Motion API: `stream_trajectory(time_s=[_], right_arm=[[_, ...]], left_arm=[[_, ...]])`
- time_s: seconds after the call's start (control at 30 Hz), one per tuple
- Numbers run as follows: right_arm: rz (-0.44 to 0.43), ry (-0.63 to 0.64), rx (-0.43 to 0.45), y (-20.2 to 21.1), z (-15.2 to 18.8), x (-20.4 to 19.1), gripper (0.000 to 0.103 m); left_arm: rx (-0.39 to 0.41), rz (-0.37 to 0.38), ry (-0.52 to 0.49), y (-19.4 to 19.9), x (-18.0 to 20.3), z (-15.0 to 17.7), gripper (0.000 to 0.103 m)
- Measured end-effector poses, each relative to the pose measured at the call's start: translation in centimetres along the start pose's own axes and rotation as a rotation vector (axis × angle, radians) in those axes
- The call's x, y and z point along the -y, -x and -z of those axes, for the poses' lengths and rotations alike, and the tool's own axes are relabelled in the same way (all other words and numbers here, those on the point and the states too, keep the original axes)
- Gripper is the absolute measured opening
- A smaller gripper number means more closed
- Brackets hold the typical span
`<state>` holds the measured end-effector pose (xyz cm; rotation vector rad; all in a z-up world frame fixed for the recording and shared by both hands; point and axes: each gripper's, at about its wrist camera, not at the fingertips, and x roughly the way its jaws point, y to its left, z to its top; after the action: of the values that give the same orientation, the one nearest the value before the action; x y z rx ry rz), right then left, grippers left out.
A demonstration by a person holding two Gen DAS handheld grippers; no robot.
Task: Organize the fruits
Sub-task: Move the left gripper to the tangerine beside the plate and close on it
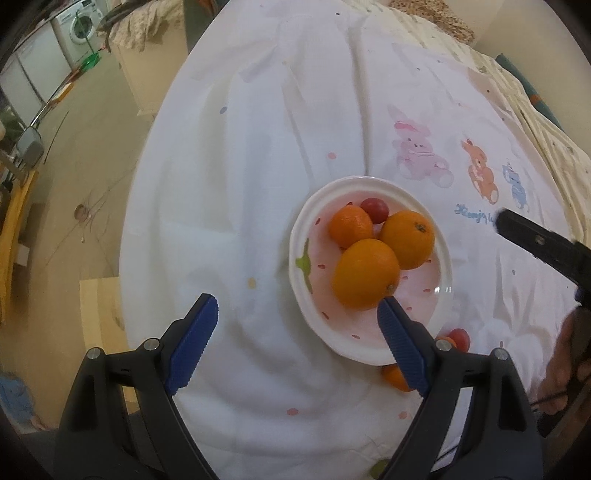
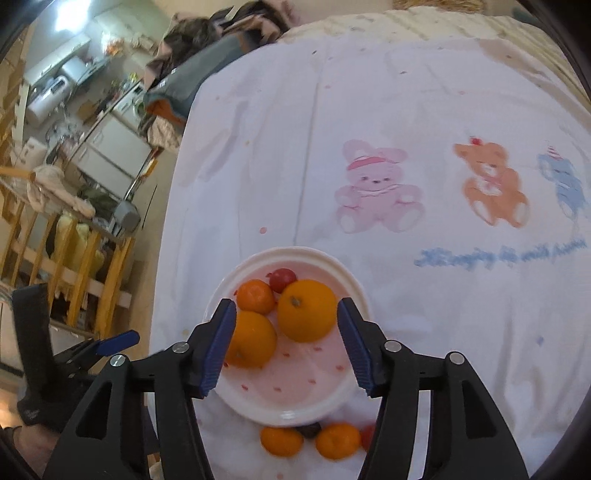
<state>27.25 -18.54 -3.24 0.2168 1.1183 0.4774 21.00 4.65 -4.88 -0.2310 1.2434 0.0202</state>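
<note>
A white bowl with pink dots (image 1: 314, 325) (image 2: 295, 398) sits on the white printed cloth. It holds two large oranges (image 1: 365, 273) (image 2: 306, 310), a small mandarin (image 1: 350, 226) (image 2: 255, 296) and a red fruit (image 1: 375, 209) (image 2: 282, 279). Outside its near rim lie two mandarins (image 2: 280, 441) (image 2: 338, 440), a dark fruit (image 2: 310, 430) and a red fruit (image 1: 460, 338). My left gripper (image 1: 297, 315) is open and empty, above the bowl's left side. My right gripper (image 2: 286, 321) is open and empty over the bowl, its jaws either side of the oranges.
The cloth (image 2: 406, 129) bears bunny and bear prints and covers a table whose left edge drops to the floor. A wooden rack (image 2: 74, 251) and kitchen units stand at the left. A washing machine (image 1: 79, 26) stands far back.
</note>
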Motion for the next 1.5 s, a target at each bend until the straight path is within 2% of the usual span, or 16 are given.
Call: stream_trajectory(time_s=[0.1,0.2,0.4,0.53,0.7,0.93,1.1,1.33,1.5], right_arm=[[0.001,-0.033,0.036,2.1,0.7,1.1,0.065],[-0.004,-0.067,0.063,3.8,1.5,2.1,0.065],[-0.006,-0.106,0.095,6.4,4.3,3.9,0.065],[0.019,-0.136,0.096,6.9,6.5,5.0,0.066],[0.007,-0.221,0.104,7.5,8.5,6.7,0.066],[0.039,-0.227,0.132,8.2,10.3,6.7,0.066],[0.077,-0.255,0.143,8.1,10.6,7.1,0.066],[0.073,-0.32,0.115,7.2,10.5,8.6,0.066],[0.077,-0.32,0.104,7.1,10.6,8.7,0.066]], left_arm=[[0.006,0.034,-0.002,0.2,0.4,0.2,0.086],[0.031,0.012,-0.02,0.5,0.8,0.4,0.086],[0.045,0.05,-0.021,1.3,1.9,1.0,0.086],[0.051,0.048,-0.044,1.7,2.7,1.6,0.086],[0.049,0.058,-0.031,1.8,2.6,2.2,0.086],[0.038,0.059,-0.038,1.6,2.4,3.8,0.086],[0.017,0.033,-0.027,0.6,2.2,4.4,0.086],[-0.011,0.031,-0.054,-0.6,2.9,5.3,0.086],[-0.05,0.02,-0.049,-1.7,3.0,5.9,0.086]])
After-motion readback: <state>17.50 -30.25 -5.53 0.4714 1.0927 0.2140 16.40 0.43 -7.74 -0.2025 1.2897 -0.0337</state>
